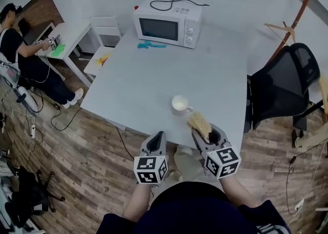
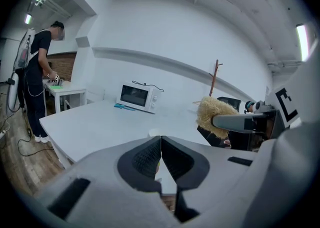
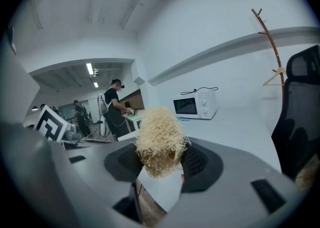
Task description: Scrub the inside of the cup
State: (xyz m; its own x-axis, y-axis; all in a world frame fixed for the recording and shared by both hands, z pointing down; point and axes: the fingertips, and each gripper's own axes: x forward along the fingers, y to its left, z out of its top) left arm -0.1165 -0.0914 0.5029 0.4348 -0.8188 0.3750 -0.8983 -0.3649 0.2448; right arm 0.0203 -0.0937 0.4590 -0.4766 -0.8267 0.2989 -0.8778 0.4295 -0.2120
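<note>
A white cup (image 1: 179,103) stands upright near the front edge of the pale grey table (image 1: 143,84). My right gripper (image 1: 205,131) is shut on a straw-coloured fibrous scrubber (image 1: 199,122), which hangs just in front of and to the right of the cup, apart from it. In the right gripper view the scrubber (image 3: 159,142) fills the gap between the jaws of my right gripper (image 3: 161,164). My left gripper (image 1: 160,135) hovers over the table's front edge, left of the cup, shut with nothing in it. The left gripper view shows my left gripper (image 2: 160,153) with its pads together, the cup's rim (image 2: 154,133) just beyond, and the scrubber (image 2: 212,115) at the right.
A white microwave (image 1: 166,26) with a black cable stands at the table's far side, a teal object (image 1: 151,44) beside it. A black office chair (image 1: 279,86) is at the right, a white chair (image 1: 105,38) at the far left corner. A person (image 1: 23,58) sits at a small desk at left.
</note>
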